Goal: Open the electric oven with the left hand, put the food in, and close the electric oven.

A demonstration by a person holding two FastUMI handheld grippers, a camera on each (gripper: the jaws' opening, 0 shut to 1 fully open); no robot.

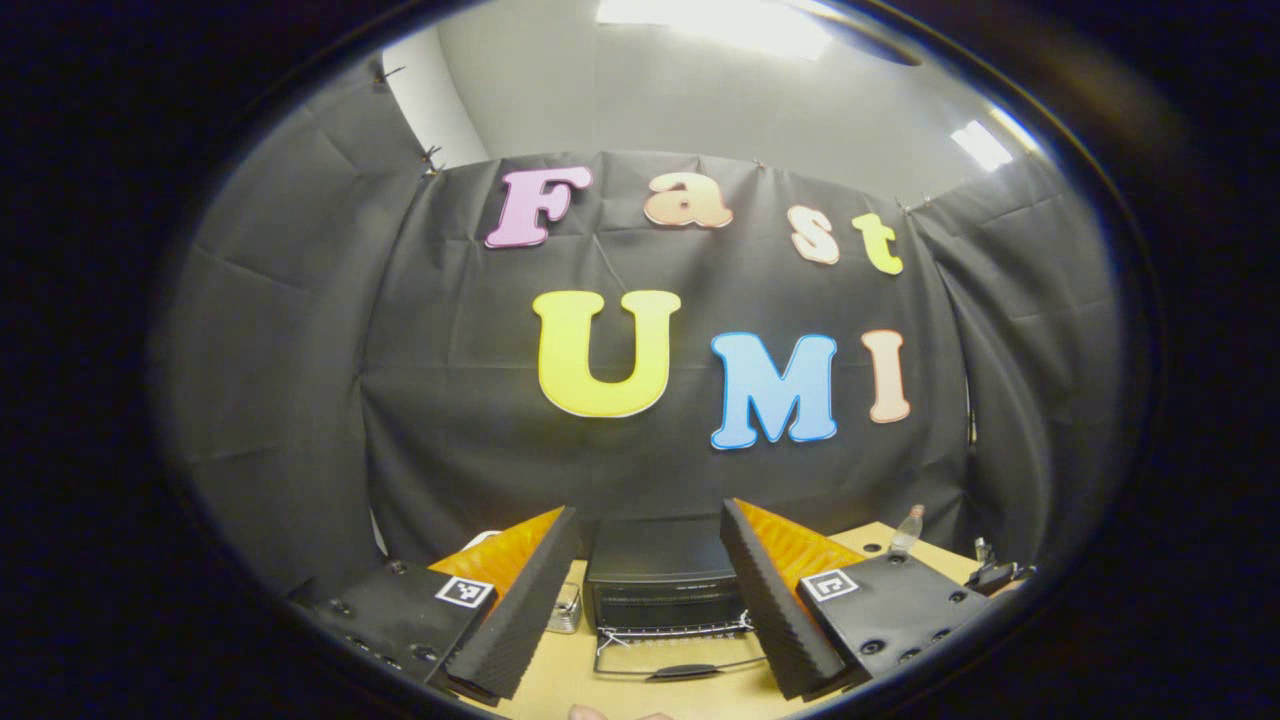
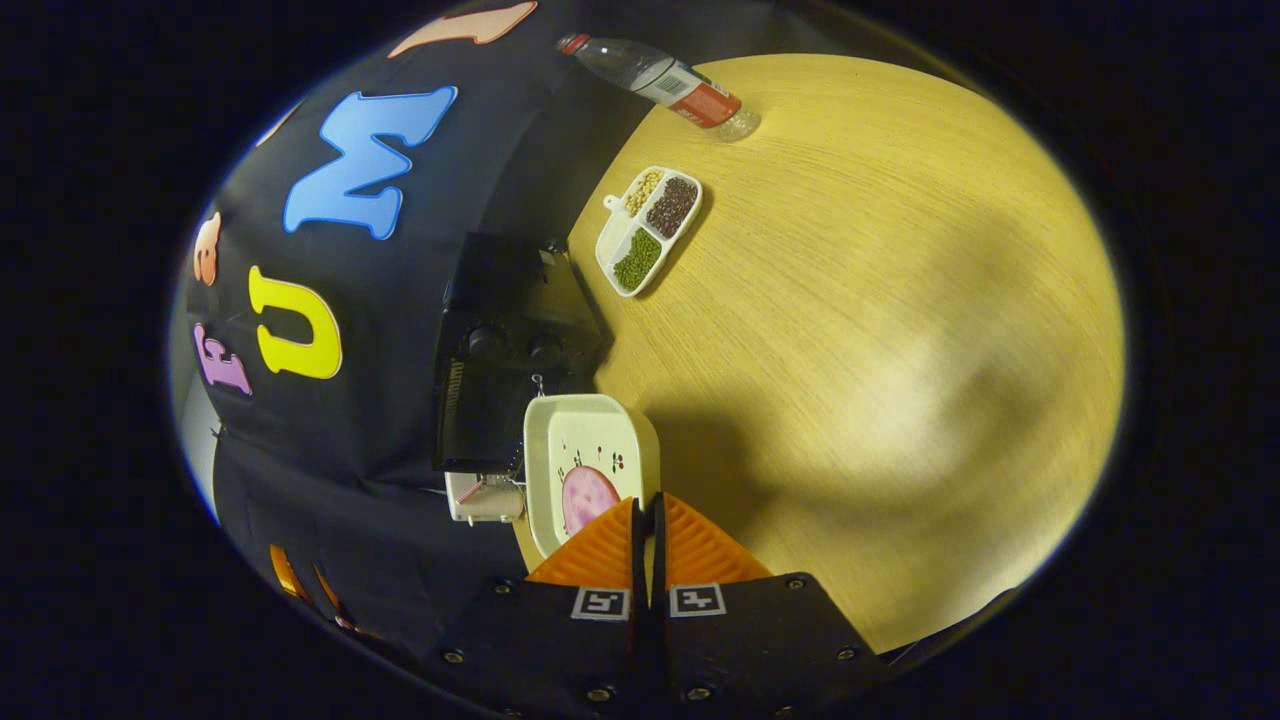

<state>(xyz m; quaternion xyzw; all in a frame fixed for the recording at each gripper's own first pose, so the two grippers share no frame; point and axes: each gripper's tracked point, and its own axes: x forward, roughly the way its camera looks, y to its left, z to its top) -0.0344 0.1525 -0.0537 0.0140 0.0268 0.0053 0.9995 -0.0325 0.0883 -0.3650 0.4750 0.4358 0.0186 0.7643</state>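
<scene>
The black electric oven [image 1: 660, 575] stands at the back of the wooden table, between the fingers of my open left gripper [image 1: 650, 515], which holds nothing. Its door [image 1: 685, 668] hangs down open, handle toward me, with a wire rack [image 1: 672, 630] showing inside. In the right gripper view the oven [image 2: 510, 340] appears turned sideways. My right gripper [image 2: 645, 505] is shut on the rim of a white dish [image 2: 585, 440] carrying a pink slice of food [image 2: 588, 497]. The dish hovers just in front of the oven.
A divided white tray of beans [image 2: 648, 230] and a plastic bottle [image 2: 660, 80] sit on the table [image 2: 850, 350] beyond the oven; the bottle [image 1: 908, 528] is right of it. A small pale box [image 2: 485, 497] lies at the oven's other side. Black cloth walls close behind.
</scene>
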